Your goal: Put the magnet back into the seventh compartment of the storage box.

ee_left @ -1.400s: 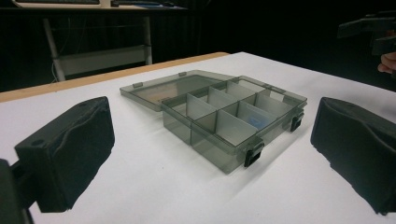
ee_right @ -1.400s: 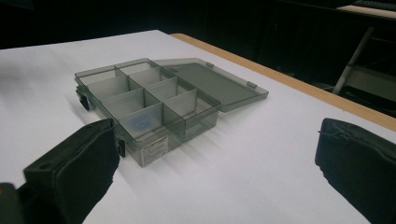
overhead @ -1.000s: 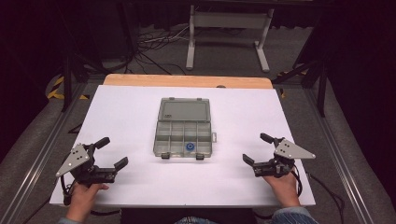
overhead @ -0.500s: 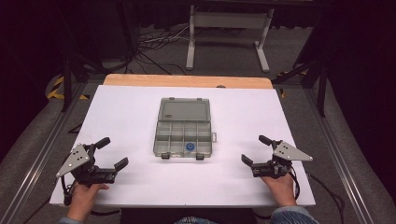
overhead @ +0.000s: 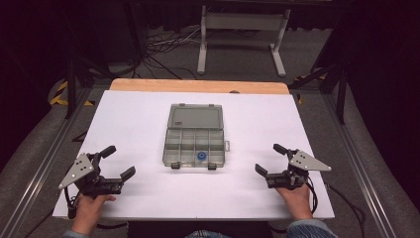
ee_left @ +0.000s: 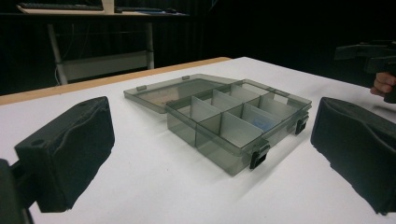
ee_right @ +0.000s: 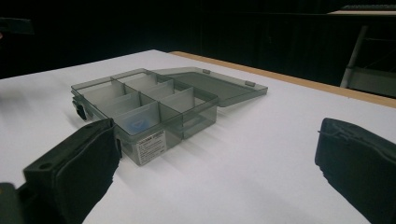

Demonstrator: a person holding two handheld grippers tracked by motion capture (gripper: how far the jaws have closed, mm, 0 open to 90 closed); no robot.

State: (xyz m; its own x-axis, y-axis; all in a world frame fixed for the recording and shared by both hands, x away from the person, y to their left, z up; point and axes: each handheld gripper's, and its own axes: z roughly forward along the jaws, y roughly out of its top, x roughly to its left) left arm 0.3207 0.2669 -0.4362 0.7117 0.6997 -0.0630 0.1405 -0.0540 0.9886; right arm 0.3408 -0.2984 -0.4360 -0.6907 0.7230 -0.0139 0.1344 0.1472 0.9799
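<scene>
A smoky clear compartment box (overhead: 194, 141) lies open in the middle of the white table, its lid (overhead: 194, 117) folded flat toward the far side. A small blue ring (overhead: 201, 155) rests in a front compartment, right of centre; it shows faintly through the box wall (ee_right: 137, 124). My left gripper (overhead: 117, 161) is open near the front left edge, held by a hand, with nothing between its pads (ee_left: 70, 151). My right gripper (overhead: 270, 159) is open near the front right, also empty. Both point toward the box (ee_left: 238, 126), well apart from it.
The white table top (overhead: 138, 124) has a bare wooden strip (overhead: 198, 86) at its far edge. Beyond it stand a metal stand (overhead: 241, 29) and floor cables. Metal rails run along both sides of the table.
The right gripper has shifted slightly to the left. The left gripper and the box have stayed where they were.
</scene>
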